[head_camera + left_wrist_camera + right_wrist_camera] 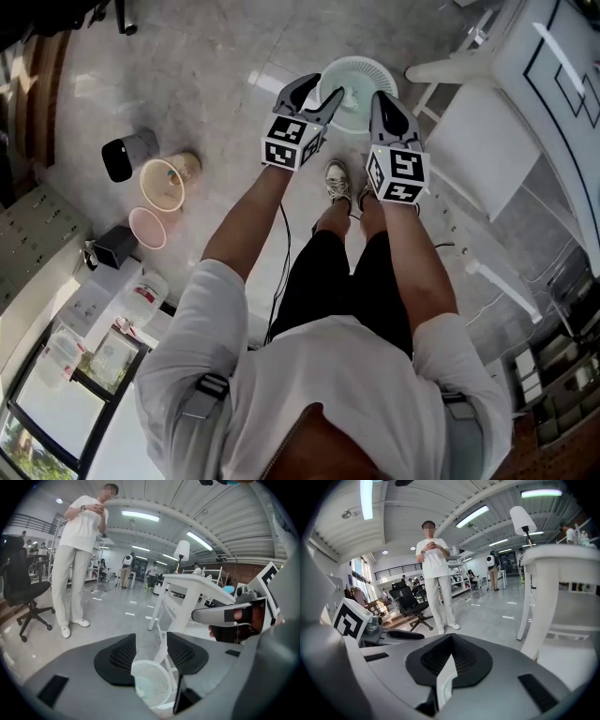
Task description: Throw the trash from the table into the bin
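Left gripper (151,651): jaws apart and holding nothing; the white mesh bin (358,60) shows between them, lower down.
Right gripper (449,641): clenched; the pale sliver at its pads looks like the bin seen through the slit, not a held scrap.
Trash: none in either tool; a pale shape inside the bin may be it, unclear.
Handling (judged): light, soft and crushable; pinch it by an edge or fold.
Head view only: both tools above the bin, with the white table (553,112) to the right.
Gripper views only: a standing person in white (436,573) and jaw detail.
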